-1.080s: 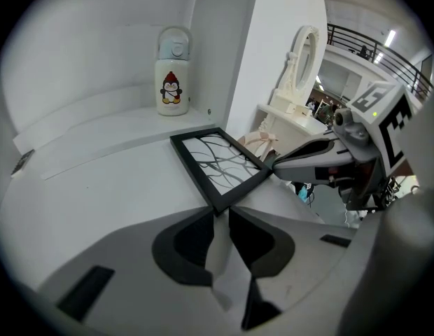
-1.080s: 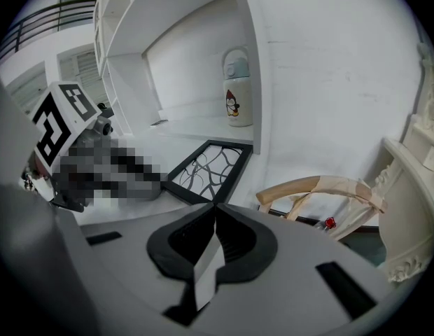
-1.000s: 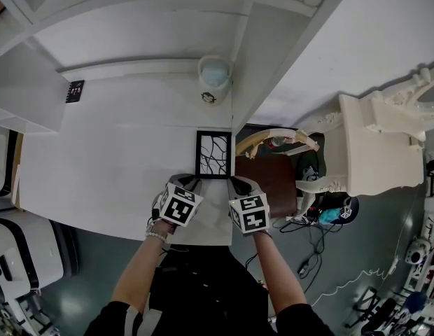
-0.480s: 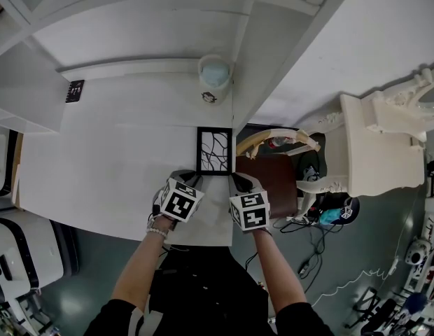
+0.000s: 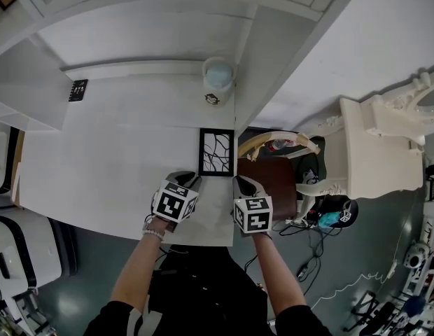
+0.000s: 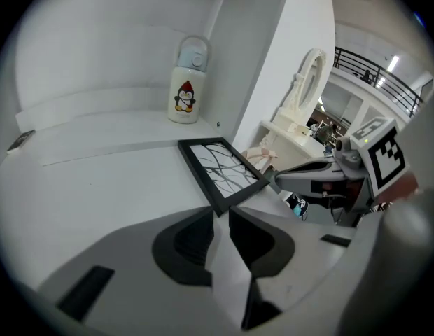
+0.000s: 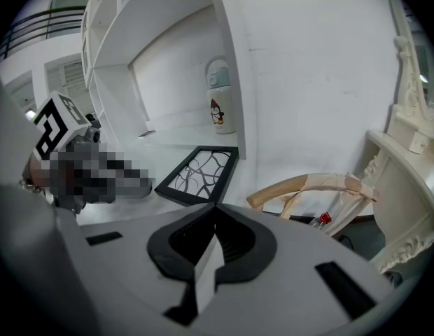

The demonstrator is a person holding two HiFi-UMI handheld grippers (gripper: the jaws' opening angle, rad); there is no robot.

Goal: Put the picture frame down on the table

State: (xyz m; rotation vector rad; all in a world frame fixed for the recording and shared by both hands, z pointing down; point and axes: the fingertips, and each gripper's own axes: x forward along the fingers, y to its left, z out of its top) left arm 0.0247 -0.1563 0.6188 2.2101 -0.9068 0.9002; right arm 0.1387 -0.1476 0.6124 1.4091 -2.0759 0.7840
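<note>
Closing in the last moment, the right gripper (image 7: 215,205) has brought its fingers together until the tips meet, with nothing between them. The picture frame (image 5: 217,152) lies where it did a second ago.

All of this is set in a white-fitted room with a smooth grey-green floor (image 5: 357,257) and loose cables on it. The worktop (image 5: 119,152) is a broad, matte white slab, recessed under shelving and closed on its right by a flat white side panel (image 5: 287,54). Beyond that panel stands a white dressing table (image 5: 378,145) with carved, scrolled edges. Between the two is a chair (image 5: 273,140) with a curved, pale wooden back wrapped in tape and a dark brown seat.

Lying flat on the worktop at its right edge, the picture frame is a thin black rectangle around a white sheet crossed by black branching lines. Behind it, near the rear wall, stands a rounded pale bottle (image 6: 185,82) with a penguin printed on it.

Grey and smooth, the left gripper (image 6: 221,210) holds its fingers a narrow gap apart, gripping nothing. The frame's near corner lies just beyond their tips. The right gripper's tips point at the frame's other near corner.
</note>
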